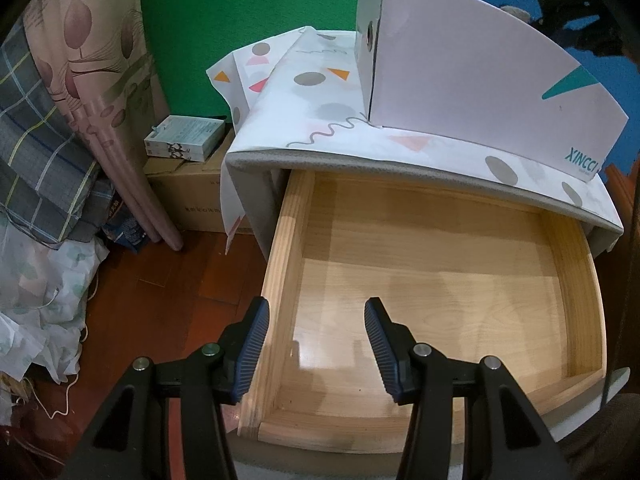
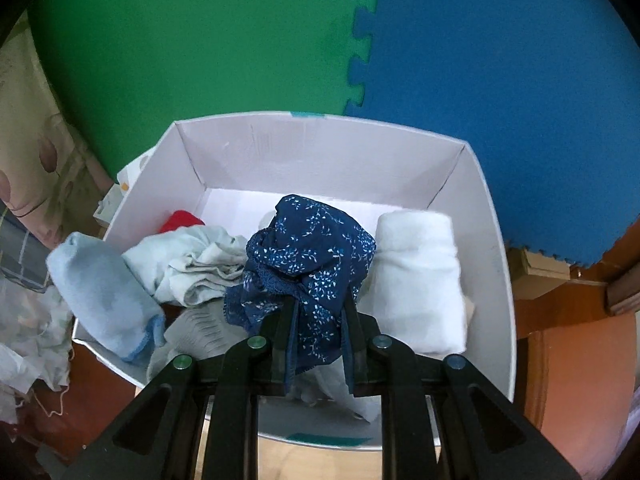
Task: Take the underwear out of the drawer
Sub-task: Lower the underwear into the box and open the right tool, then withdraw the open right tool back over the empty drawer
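Observation:
In the left wrist view the wooden drawer (image 1: 576, 280) stands pulled out from the cabinet, with only bare wood showing inside. My left gripper (image 1: 316, 320) is open and empty above the drawer's front left corner. In the right wrist view my right gripper (image 2: 318, 300) is shut on navy blue floral underwear (image 2: 312, 248), held over the white cardboard box (image 2: 492, 264). The box holds a rolled white cloth (image 2: 420, 276), pale grey garments (image 2: 192, 264), a light blue rolled piece (image 2: 100, 292) over its left rim, and something red (image 2: 180, 220).
The white box (image 1: 480, 72) stands on the cabinet top, which is covered by a patterned sheet (image 1: 320, 112). Left of the cabinet are a cardboard carton (image 1: 192, 196) with small packs (image 1: 184, 142), rolled mats (image 1: 112, 120) and piled cloth (image 1: 36, 280) on the red-brown floor. Green and blue foam mats line the wall.

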Action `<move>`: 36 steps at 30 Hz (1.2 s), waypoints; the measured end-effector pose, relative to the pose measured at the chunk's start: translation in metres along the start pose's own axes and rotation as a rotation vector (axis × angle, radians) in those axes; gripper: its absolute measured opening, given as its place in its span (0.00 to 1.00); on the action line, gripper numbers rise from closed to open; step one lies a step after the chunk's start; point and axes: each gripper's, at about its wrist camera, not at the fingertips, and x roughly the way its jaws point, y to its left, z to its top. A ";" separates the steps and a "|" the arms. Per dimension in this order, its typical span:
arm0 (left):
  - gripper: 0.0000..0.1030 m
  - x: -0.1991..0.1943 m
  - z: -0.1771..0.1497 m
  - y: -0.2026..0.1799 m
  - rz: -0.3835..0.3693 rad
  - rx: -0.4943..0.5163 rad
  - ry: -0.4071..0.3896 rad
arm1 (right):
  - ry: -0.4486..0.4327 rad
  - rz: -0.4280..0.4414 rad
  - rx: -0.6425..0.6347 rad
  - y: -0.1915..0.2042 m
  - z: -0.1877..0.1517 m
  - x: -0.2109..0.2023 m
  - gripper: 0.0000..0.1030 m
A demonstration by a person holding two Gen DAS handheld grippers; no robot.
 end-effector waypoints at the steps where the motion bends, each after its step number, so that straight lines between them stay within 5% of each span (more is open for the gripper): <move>1: 0.49 0.000 0.000 -0.001 0.000 0.000 0.000 | 0.003 -0.004 -0.007 0.001 -0.001 0.002 0.19; 8: 0.49 0.001 0.000 -0.002 0.007 0.004 -0.002 | -0.034 -0.020 -0.031 0.002 -0.006 -0.004 0.37; 19: 0.49 -0.002 -0.002 -0.002 0.015 0.009 -0.018 | -0.211 0.020 -0.021 -0.014 -0.039 -0.088 0.73; 22: 0.49 -0.005 -0.003 -0.003 0.020 0.013 -0.026 | -0.267 0.009 -0.022 -0.021 -0.070 -0.109 0.85; 26: 0.49 -0.013 -0.006 -0.009 0.018 0.033 -0.051 | -0.282 0.000 0.005 -0.033 -0.125 -0.116 0.87; 36: 0.49 -0.033 -0.015 -0.028 -0.010 0.077 -0.106 | -0.149 -0.006 0.080 -0.057 -0.244 -0.055 0.87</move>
